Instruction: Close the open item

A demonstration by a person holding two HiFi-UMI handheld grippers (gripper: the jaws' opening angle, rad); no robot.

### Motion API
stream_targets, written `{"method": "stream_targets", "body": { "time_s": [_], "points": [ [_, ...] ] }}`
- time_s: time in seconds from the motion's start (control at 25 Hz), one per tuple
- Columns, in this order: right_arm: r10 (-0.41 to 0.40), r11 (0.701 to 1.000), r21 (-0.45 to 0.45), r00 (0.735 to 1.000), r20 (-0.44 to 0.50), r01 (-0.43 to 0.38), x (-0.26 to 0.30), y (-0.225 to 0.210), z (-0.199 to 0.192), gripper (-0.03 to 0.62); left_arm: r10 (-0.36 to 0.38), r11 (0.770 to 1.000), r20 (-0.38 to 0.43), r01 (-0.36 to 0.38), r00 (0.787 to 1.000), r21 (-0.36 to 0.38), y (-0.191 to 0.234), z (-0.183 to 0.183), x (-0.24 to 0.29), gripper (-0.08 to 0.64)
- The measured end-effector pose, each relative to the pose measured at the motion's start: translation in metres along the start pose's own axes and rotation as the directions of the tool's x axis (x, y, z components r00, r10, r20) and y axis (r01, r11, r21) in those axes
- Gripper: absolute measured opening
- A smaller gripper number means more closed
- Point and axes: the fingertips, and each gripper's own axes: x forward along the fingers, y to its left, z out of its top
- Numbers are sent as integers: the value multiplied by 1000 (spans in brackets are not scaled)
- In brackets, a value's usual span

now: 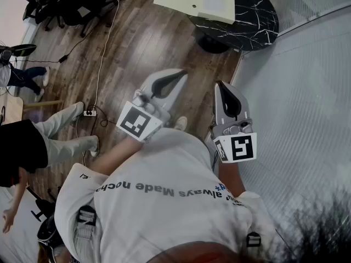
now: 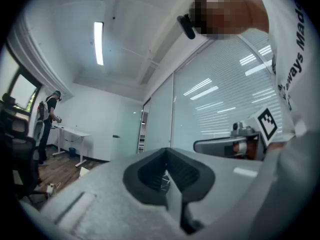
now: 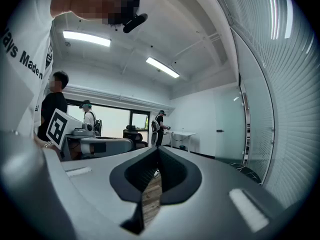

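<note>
Pointing forward: left hand-held gripper (image 1: 179,76) (shut)

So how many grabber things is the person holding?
2. The left gripper sits over the wooden floor; the right gripper is beside it, next to the striped wall. None seem hidden.

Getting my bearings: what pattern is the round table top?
Round table top: black, white-veined marble; head view.

Black table (image 1: 258,21), far edge off-frame
</note>
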Motion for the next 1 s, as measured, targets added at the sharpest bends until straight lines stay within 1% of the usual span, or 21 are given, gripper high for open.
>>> {"method": "stream_targets", "body": {
  "time_s": [0.16,0.44,0.64,0.84,1.0],
  "points": [
    [-1,1000,12,1000,22,1,9,12,3,2,3,1000,5,-3,1000,0,12,1,-13,4],
    [-14,1000,12,1000,12,14,36,41,6,2,8,1000,16,-7,1000,-27,43,2,-40,5],
    [-28,999,16,1000,8,28,46,57,2,2,5,999,-12,-5,1000,-39,56,-5,-58,5],
    [-28,999,17,1000,-1,28,57,57,-1,2,10,999,0,-10,1000,-51,68,-7,-60,5],
    [-23,1000,10,1000,1,22,65,48,-4,2,11,999,-2,-11,1000,-44,73,-10,-48,5]
  ]
}}
